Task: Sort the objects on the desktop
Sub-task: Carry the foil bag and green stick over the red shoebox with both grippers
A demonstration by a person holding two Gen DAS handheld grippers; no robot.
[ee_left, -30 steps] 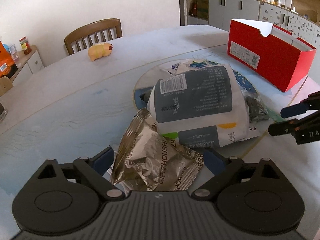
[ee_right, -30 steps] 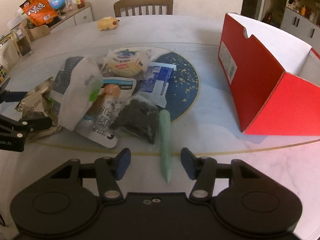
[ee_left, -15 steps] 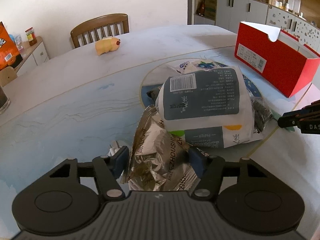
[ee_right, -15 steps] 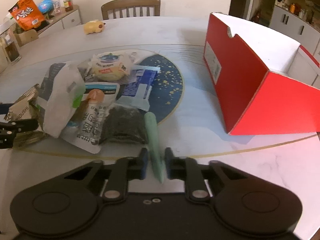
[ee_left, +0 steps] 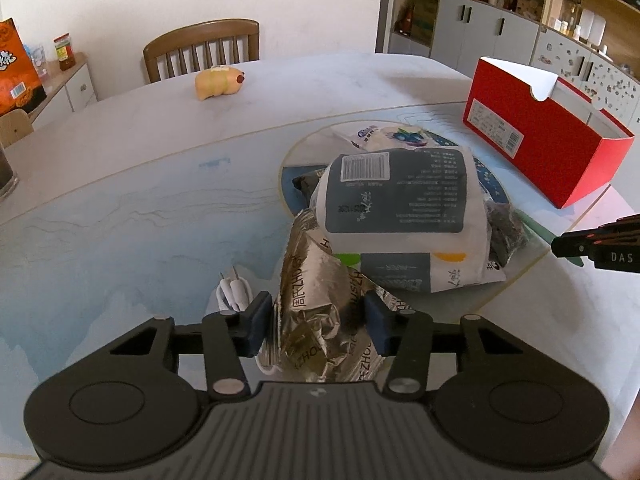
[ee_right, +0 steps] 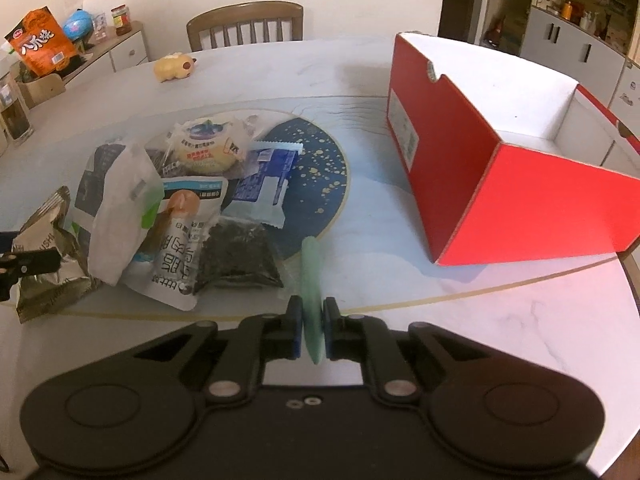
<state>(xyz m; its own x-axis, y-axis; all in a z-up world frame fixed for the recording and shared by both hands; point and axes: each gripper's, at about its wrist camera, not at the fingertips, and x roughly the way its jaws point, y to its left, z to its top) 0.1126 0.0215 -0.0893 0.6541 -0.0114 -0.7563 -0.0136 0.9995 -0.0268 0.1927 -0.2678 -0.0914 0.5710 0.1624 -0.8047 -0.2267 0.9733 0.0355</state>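
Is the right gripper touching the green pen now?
Touching. The right wrist view shows the right gripper with both pads pressed on the green pen, no gap on either side.

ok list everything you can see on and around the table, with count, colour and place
red box: 1, red outside and white inside, open, right side of the table
silver foil packet: 1, silver, near end of the pile
white and grey pack: 1, on top of the pile
other snack packets: several, mixed colours, on the round blue inset
green stick: 1, pale green, right of the pile
white cable: 1, left of the foil packet
yellow toy: 1, far side of the table
table: 1, pale marble
chair: 1, brown wood, behind the table
left gripper: black, just been closing, pads pressing the foil packet
right gripper: black, shut on the green stick
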